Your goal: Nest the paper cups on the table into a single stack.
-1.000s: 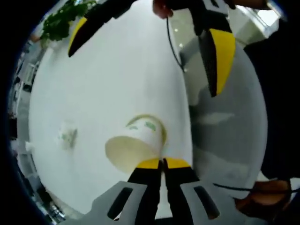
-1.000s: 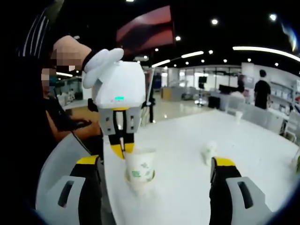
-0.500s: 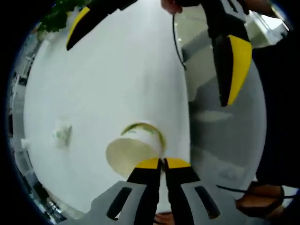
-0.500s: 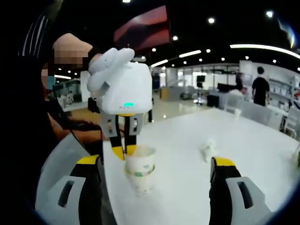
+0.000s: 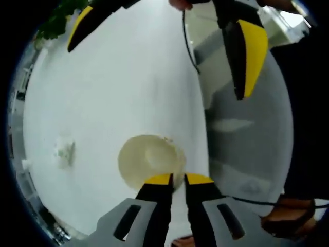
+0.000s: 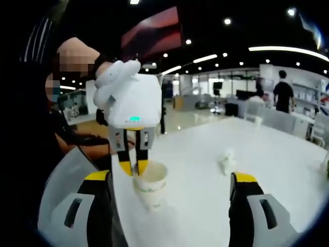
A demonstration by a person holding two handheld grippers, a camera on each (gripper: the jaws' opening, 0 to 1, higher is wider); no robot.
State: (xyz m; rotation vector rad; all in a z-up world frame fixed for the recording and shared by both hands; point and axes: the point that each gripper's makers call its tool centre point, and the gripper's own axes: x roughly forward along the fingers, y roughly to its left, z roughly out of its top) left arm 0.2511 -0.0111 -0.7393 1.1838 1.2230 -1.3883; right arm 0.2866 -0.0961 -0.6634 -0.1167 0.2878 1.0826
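Observation:
A white paper cup stack [image 5: 150, 162] with green print stands near the table edge, its open mouth facing me in the left gripper view. My left gripper [image 5: 178, 181] has its yellow tips slightly apart, straddling the stack's near rim. In the right gripper view the left gripper [image 6: 133, 167] hangs over the stack [image 6: 149, 186], tips just parted at the rim. A second small cup [image 5: 64, 152] [image 6: 226, 161] sits farther out on the table. My right gripper [image 6: 172, 206] is open and wide, nothing between its jaws; it also appears as the right gripper [image 5: 164, 41] above the table.
The white table [image 5: 128, 87] ends just right of the stack, with grey floor [image 5: 247, 144] beyond. A black cable [image 5: 188, 49] hangs by the right gripper. A person [image 6: 31, 128] sits at the left behind the table [image 6: 205, 206]. A plant [image 5: 51, 25] stands at the far end.
The left gripper's tips have parted a little from the rim they pinched. The held cup has sunk into the cup beneath, hiding that cup's green rim.

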